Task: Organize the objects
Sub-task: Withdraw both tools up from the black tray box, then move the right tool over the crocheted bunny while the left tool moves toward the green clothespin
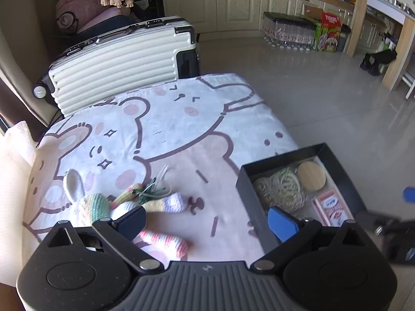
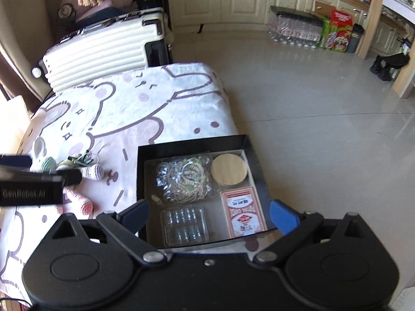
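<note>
Blanket (image 2: 145,108) bear-printed; suitcase (image 2: 103,49) behind; tiled floor (image 2: 311,119) right.

A cream ribbed suitcase (image 1: 122,62) lies at the far end of the bear-print blanket (image 1: 166,119). Across the pale tiled floor (image 1: 324,98), shrink-wrapped bottles (image 1: 288,32) and a colourful carton (image 1: 329,32) stand against cream cabinets (image 1: 220,7).

"GenRobot.AI" on left tongs (image 2: 68,177)

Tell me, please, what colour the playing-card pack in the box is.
Red and white playing-card pack, clearest in the right wrist view.
</note>
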Motion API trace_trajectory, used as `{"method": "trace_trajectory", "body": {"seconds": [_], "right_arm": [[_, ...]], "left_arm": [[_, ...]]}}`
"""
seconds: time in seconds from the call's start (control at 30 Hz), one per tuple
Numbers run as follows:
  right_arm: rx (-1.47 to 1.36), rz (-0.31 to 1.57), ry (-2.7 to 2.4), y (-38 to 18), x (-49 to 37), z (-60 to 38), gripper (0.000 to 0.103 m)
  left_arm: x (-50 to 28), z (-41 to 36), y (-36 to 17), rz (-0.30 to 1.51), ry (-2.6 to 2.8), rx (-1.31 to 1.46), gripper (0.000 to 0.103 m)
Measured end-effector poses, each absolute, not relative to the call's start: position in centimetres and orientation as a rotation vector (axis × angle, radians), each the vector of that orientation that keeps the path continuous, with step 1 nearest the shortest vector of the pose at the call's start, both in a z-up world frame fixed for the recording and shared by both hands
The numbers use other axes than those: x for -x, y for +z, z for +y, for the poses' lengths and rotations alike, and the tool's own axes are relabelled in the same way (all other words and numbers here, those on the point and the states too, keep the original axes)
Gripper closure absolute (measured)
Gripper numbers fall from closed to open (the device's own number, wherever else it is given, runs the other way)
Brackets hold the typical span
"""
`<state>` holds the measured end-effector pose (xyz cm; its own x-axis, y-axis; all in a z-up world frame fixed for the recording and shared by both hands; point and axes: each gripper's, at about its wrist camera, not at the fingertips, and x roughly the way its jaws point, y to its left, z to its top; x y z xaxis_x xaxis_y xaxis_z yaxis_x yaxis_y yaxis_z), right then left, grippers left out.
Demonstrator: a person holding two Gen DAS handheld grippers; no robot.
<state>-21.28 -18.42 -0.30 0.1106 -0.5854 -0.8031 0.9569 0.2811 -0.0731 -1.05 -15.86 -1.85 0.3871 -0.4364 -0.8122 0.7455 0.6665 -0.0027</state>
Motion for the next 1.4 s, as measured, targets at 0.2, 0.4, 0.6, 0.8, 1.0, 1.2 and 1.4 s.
{"method": "trace_trajectory", "body": {"seconds": [0.2,0.4,0.6,0.8,1.0,1.2,1.4], "right_arm": [[-0.520,0.826,-1.265,0.6,22.3,-17.6,0.000],[-0.483,0.820,-1.299,1.3,22.8,-16.9,0.000],[-0.485,0.824,-1.305,1.3,23.3,-16.5,0.000],[-0.511,0.803,-1.313,1.4,23.8,-16.3,0.000],[-0.526,0.790,-1.321,1.4,24.4,-16.2,0.000],[-0.541,0.779,-1.330,1.3,24.9,-16.5,0.000],[-0.544,0.781,-1.319,1.0,24.2,-16.8,0.000]], "left_arm": [[1.4,-14.4,-1.8,0.897,-0.775,-0.392,0.000],[1.5,-13.6,-1.3,0.890,-0.769,-0.367,0.000],[2.3,-13.4,-1.1,0.850,-0.777,-0.407,0.000],[2.6,-13.1,-0.6,0.827,-0.800,-0.386,0.000],[3.0,-13.2,-0.5,0.816,-0.821,-0.382,0.000],[2.4,-12.9,-0.6,0.828,-0.813,-0.359,0.000],[1.4,-11.8,-0.5,0.824,-0.791,-0.334,0.000]]}}
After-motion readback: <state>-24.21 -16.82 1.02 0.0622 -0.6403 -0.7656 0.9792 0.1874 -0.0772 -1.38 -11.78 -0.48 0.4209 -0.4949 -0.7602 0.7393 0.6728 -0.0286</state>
